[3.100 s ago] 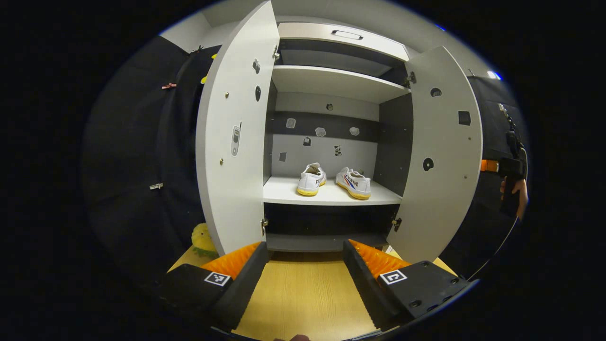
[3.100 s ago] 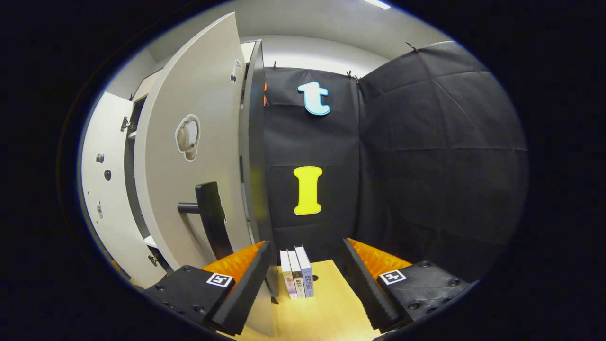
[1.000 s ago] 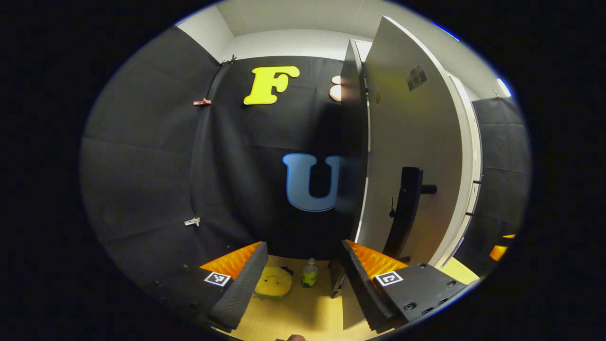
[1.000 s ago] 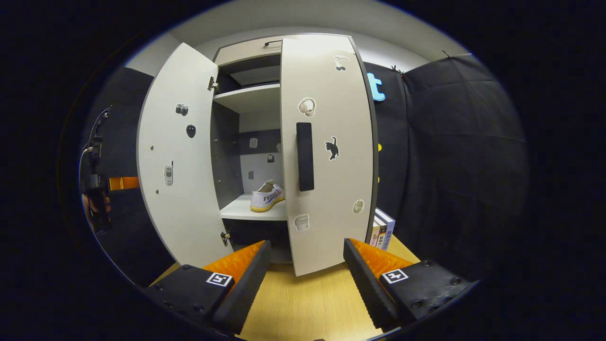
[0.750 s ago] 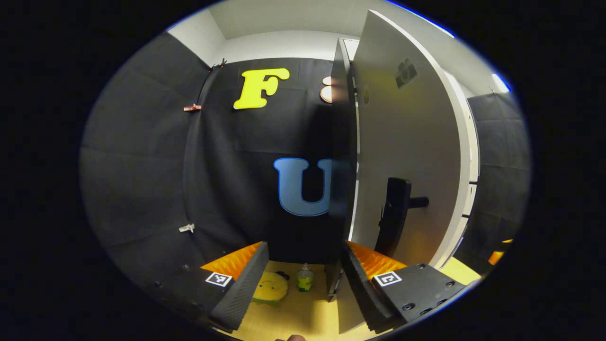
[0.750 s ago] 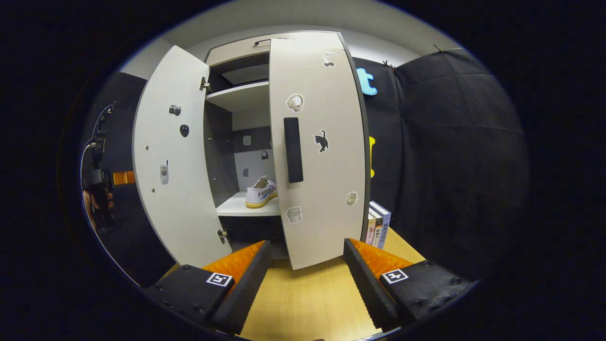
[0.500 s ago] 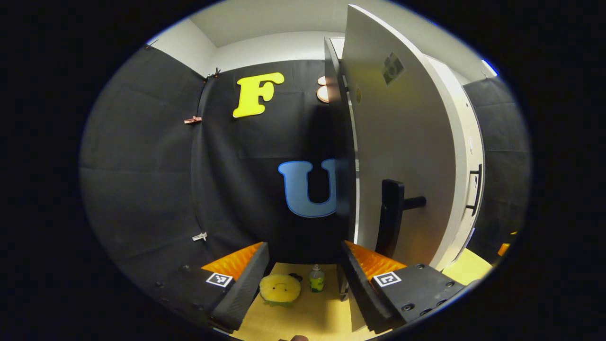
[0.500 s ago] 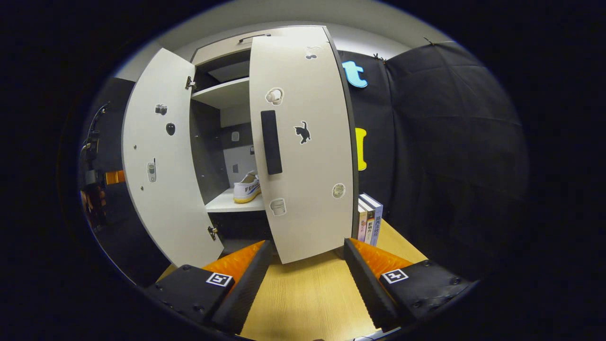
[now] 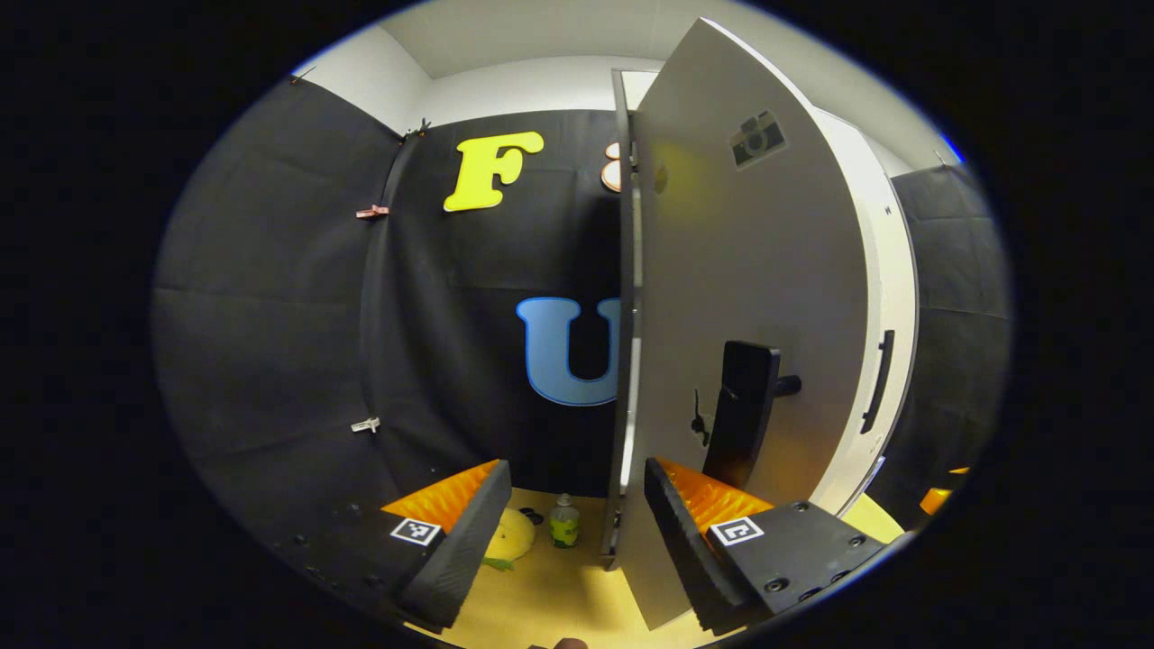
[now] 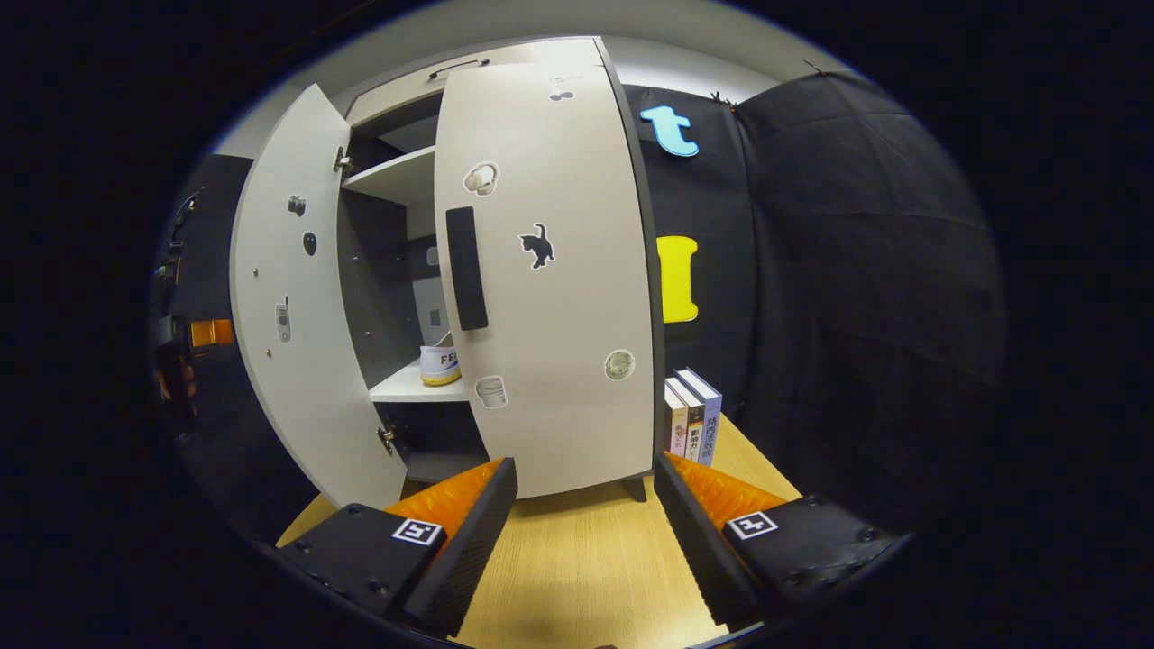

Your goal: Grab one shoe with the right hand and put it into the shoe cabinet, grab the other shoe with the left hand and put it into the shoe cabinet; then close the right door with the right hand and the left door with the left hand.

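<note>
In the left gripper view, my left gripper (image 9: 570,532) has its fingers apart, with nothing between them. Past them on the yellow counter (image 9: 559,595) I see a yellow plush toy (image 9: 514,543) and a small green bottle (image 9: 564,523), next to each other by the black wall. To the right of those stands the left door (image 9: 748,297) of the shoe cabinet, open, with its edge toward me. My right-side finger (image 9: 685,532) is just beside the bottom of that door; I cannot tell if it touches. A dark handle (image 9: 741,410) sticks out from the door.

In the right gripper view, far on the left I see my other hand (image 10: 176,379) in the dark. Next comes the left door (image 10: 288,297), swung wide open. Through the gap I see one shoe (image 10: 440,364) sitting on the shelf (image 10: 410,386) inside the cabinet. The right door (image 10: 550,270) is almost closed and hides most of the inside. Some books (image 10: 692,416) stand on the counter just right of the cabinet. My right gripper (image 10: 584,541) has its fingers apart and holds nothing.
</note>
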